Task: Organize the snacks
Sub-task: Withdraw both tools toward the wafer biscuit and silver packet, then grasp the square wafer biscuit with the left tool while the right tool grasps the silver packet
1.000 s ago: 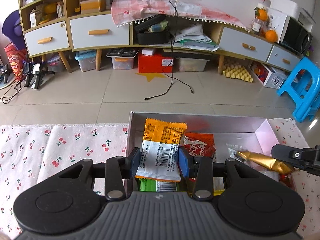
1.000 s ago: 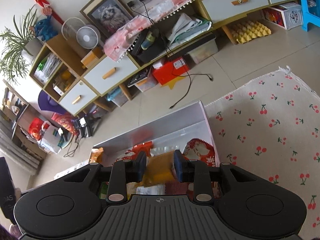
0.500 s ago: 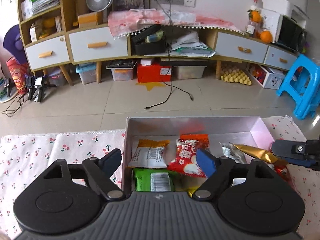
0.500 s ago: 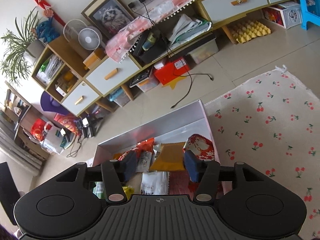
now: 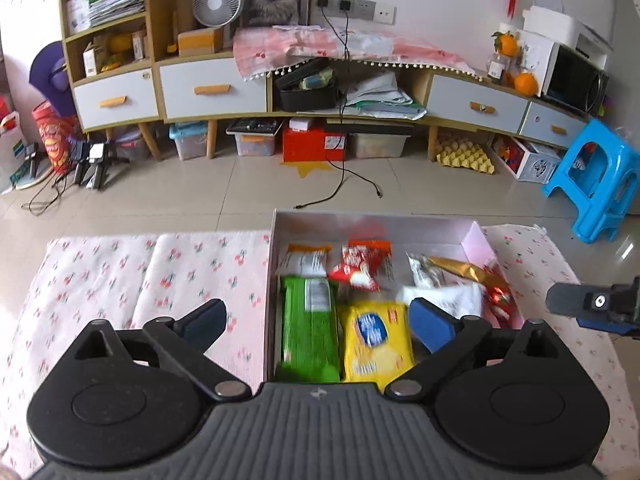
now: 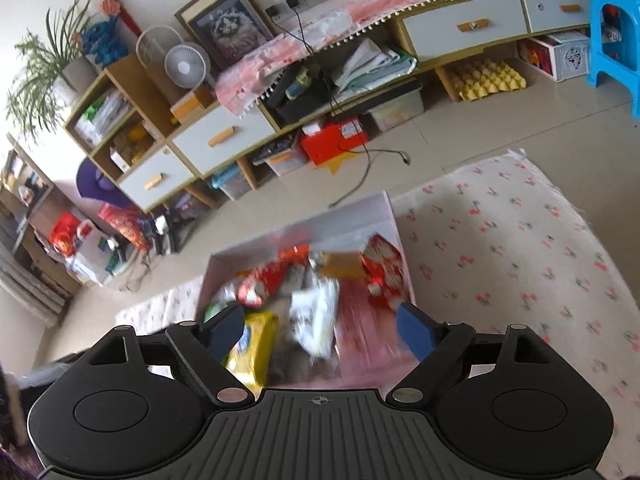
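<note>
Both tongs, left (image 5: 316, 326) and right (image 6: 322, 330), just spread wide, empty; left view shows green packet (image 5: 310, 328), seemingly blurred in right.

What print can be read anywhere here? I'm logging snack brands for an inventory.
None can be read.
Yellow packet: blue round logo, blurred.
Green packet: white label, too blurred.
Orange-topped white packet: print too small.
Red packet: lettering unreadable.

Assorted snack packets (image 5: 376, 336) lie jumbled inside the open box (image 5: 372, 226).
</note>
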The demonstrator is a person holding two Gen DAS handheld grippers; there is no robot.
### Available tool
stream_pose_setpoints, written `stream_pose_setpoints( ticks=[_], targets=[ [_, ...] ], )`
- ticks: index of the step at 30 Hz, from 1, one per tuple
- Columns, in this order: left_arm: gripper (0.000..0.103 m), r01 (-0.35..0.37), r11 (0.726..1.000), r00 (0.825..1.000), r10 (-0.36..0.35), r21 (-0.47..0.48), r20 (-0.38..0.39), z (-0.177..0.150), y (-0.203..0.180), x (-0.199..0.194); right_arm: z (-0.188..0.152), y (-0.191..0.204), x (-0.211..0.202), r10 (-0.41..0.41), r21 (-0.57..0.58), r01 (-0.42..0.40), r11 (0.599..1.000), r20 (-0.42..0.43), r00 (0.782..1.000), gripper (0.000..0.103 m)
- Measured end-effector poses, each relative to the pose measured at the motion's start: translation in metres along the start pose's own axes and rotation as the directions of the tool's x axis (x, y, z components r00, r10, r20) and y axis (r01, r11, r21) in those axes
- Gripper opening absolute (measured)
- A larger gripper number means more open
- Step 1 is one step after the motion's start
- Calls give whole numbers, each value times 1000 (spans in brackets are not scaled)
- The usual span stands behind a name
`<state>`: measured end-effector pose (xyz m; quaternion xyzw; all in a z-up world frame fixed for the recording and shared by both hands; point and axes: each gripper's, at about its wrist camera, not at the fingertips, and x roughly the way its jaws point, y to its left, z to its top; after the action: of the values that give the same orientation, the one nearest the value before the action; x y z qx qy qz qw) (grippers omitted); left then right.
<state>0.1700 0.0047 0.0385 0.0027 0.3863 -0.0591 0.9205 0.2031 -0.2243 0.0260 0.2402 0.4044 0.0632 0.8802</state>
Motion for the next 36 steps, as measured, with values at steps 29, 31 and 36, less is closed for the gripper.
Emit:
stream_pose_setpoints(
  ticks=[29,31,36],
  targets=[
    [102,-12,999,990,7,-32,-138,-102,4,-16,-90,-9,-26,-152,-131,153,979,16,988,94],
    [102,9,999,988,-16,-44,-154,-107,1,-15,-92,-11,-22,-189,-137,190,972,17,982,94],
    [102,29,999,987,-34,-37,-154,-115,-12,-11,-93,-21,-9,-222,-103,221,970,-3,975,94]
  ],
)
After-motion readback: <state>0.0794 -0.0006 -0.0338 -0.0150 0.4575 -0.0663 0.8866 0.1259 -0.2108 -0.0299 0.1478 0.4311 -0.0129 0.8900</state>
